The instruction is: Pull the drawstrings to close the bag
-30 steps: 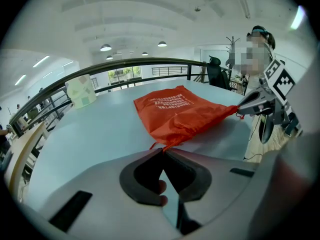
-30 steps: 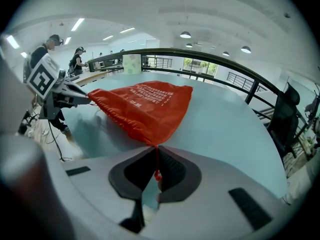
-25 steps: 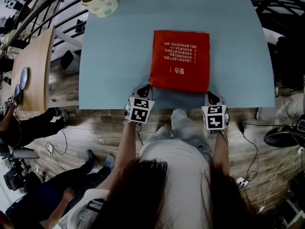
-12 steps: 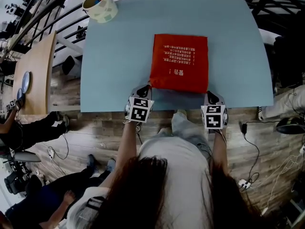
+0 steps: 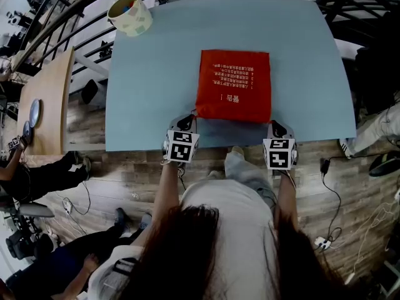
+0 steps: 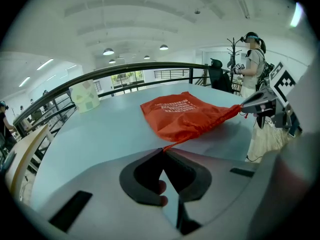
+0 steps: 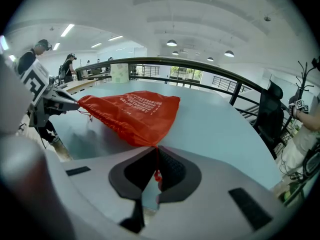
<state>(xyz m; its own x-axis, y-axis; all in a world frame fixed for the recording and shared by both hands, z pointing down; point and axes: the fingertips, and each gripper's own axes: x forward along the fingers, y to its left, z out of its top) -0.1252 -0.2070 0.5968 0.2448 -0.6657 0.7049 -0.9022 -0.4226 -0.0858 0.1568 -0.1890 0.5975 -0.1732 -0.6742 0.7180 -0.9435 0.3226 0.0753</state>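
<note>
A red drawstring bag [image 5: 233, 85] with white print lies flat on the light blue table [image 5: 150, 86], its mouth toward the near edge. My left gripper [image 5: 190, 116] sits at the bag's near left corner, shut on the left drawstring [image 6: 170, 145]. My right gripper [image 5: 274, 125] sits at the near right corner, shut on the right drawstring [image 7: 157, 156], whose knotted end hangs behind the jaws. In the left gripper view the bag [image 6: 187, 114] is lifted and stretched toward the right gripper [image 6: 245, 105]. In the right gripper view the bag [image 7: 131, 115] stretches to the left gripper [image 7: 75, 104].
A pale paper cup [image 5: 130, 14] stands at the table's far left corner. A wooden table [image 5: 44, 99] is to the left. A dark railing [image 6: 125, 70] runs behind the blue table. Other people [image 6: 256, 59] stand beyond it, and cables lie on the wood floor.
The scene has shifted slightly in the head view as the head moved. Both grippers stay at the bag's near corners, still shut on the drawstrings.
</note>
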